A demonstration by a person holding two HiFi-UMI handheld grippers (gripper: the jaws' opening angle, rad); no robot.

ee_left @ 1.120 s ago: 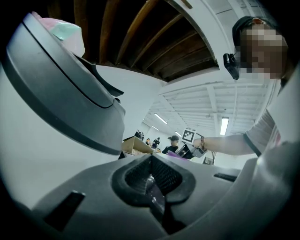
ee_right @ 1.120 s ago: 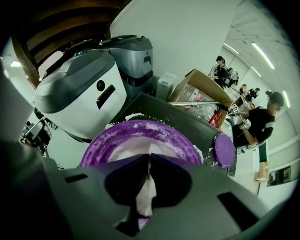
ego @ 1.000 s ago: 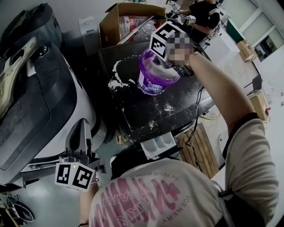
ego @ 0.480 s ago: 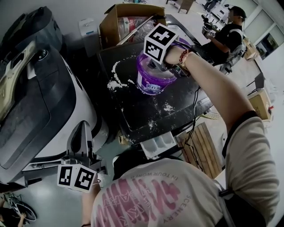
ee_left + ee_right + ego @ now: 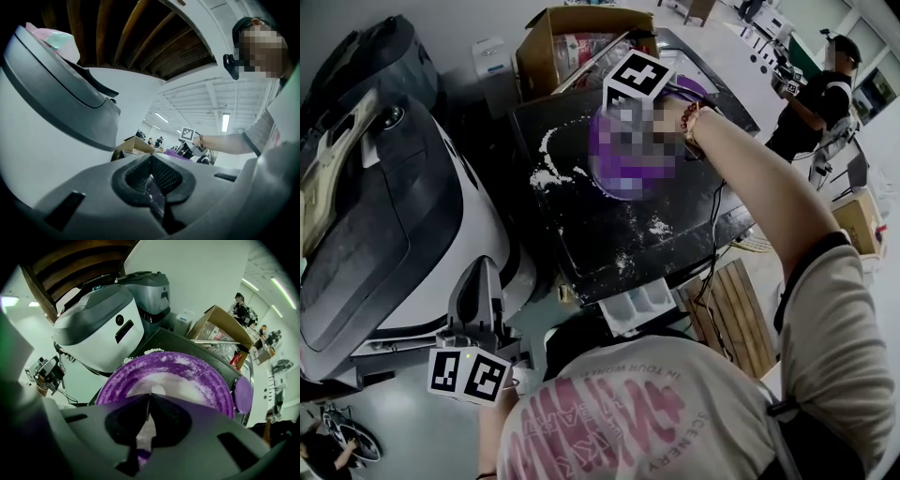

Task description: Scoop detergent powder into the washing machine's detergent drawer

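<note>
Fingers (image 5: 171, 416) of my right gripper (image 5: 149, 397) pinched on a thin pale strip, likely the scoop handle (image 5: 145, 431), aimed steeply down into the open purple detergent tub (image 5: 197, 369) for powder; left gripper (image 5: 151, 165) closed, empty, parked low; detergent drawer (image 5: 636, 305) pulled out, waiting

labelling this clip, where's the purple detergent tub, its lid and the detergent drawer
purple detergent tub (image 5: 115, 383), right gripper view, left inner wall
purple lid (image 5: 243, 393), right gripper view, middle of its face
detergent drawer (image 5: 630, 309), head view, white pulled-out tray
</note>
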